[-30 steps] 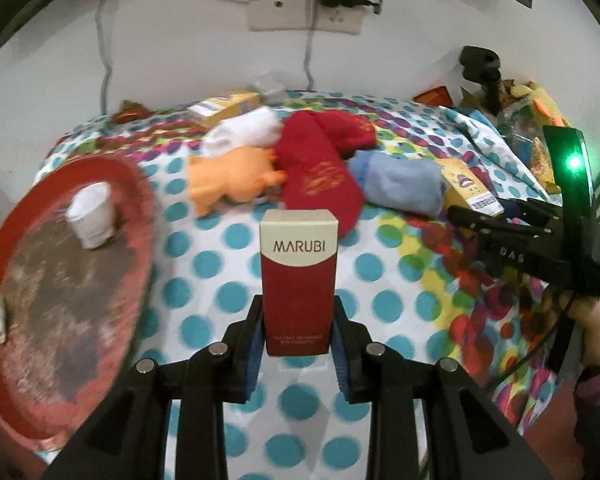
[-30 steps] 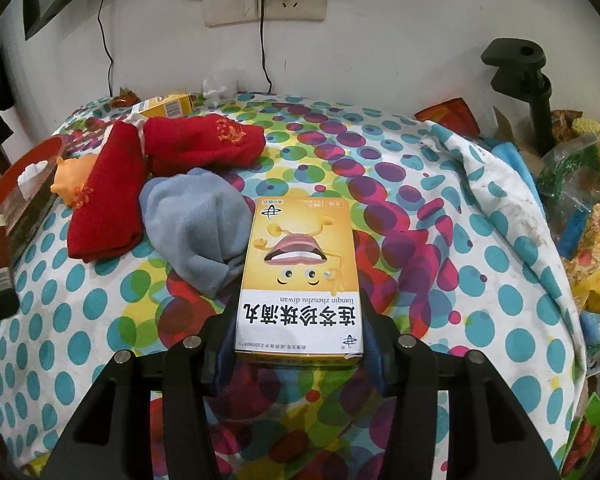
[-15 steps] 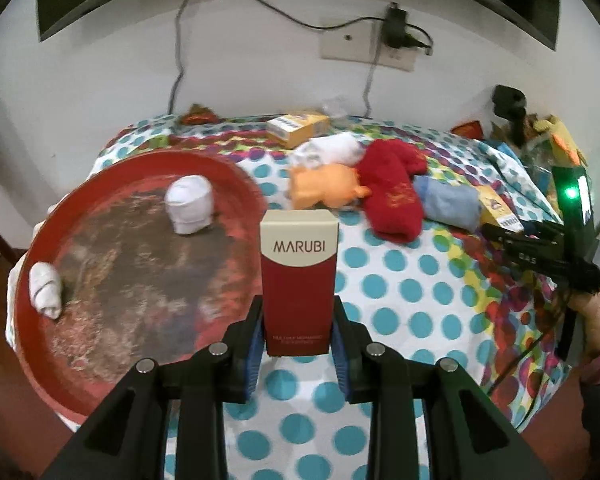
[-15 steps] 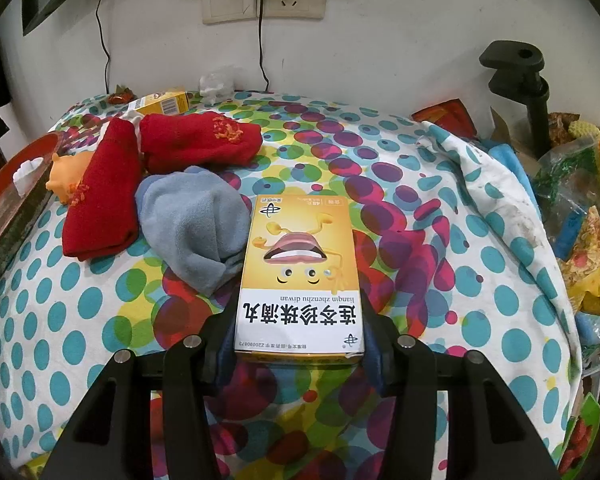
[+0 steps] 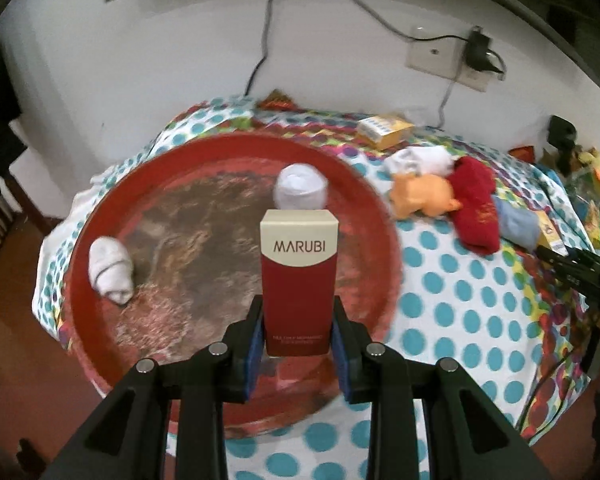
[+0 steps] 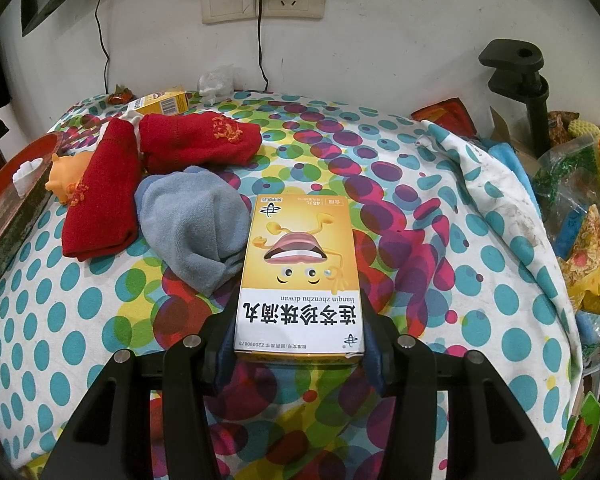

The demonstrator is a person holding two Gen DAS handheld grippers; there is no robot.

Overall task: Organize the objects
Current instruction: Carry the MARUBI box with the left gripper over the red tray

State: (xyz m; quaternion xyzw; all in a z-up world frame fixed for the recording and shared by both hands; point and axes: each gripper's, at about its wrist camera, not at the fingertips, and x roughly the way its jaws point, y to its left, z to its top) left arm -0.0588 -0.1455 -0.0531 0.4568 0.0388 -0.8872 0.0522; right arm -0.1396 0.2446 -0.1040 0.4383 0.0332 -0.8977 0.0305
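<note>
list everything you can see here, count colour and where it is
tray: 1, red, left end of table
rolled socks: 2, white, on the tray
MARUBI box: 1, red and cream, in left tongs above tray
medicine box: 1, yellow, in right tongs
small carton: 1, yellow, far edge near wall
red socks: 2, red, mid table
blue cloth: 1, grey-blue, beside medicine box
toy: 1, orange, right of tray
white cloth: 1, behind the toy
tablecloth: 1, polka dot
clamp: 1, black, right
left tongs: shut on MARUBI box
right tongs: shut on medicine box

"MARUBI" on red box (image 5: pixel 298 280)
</note>
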